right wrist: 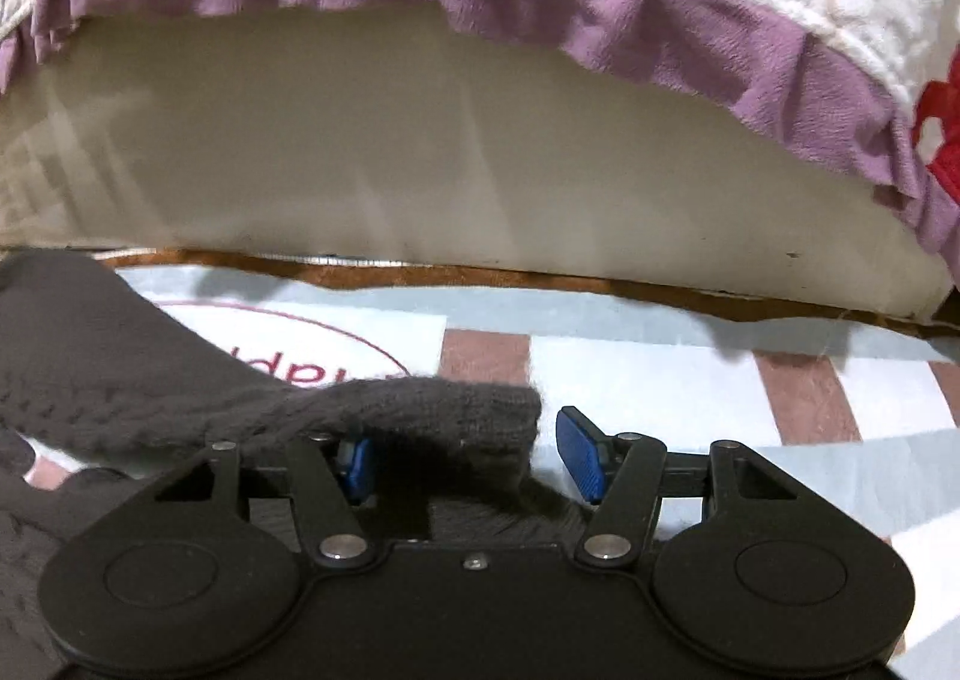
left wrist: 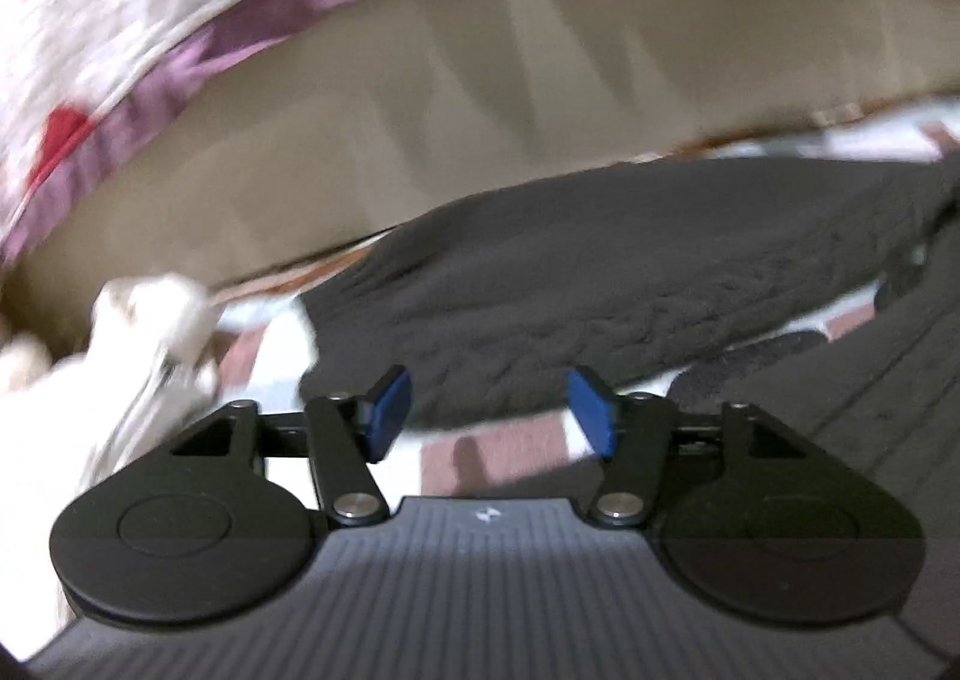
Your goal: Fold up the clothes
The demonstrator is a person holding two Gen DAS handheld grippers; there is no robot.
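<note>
Your right gripper [right wrist: 459,455] stands spread around the dark grey knitted sweater's cuff [right wrist: 468,410]; close too shallow and it slips.

A checked mat [right wrist: 690,380] (brown-edged, pale blue and pink) carries the dark knitted sweater [left wrist: 600,284], spread beside the bed base [right wrist: 420,140].

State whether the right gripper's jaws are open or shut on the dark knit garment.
Open. The right gripper has its blue pads apart; the dark knit garment lies between them, unpinched.
</note>
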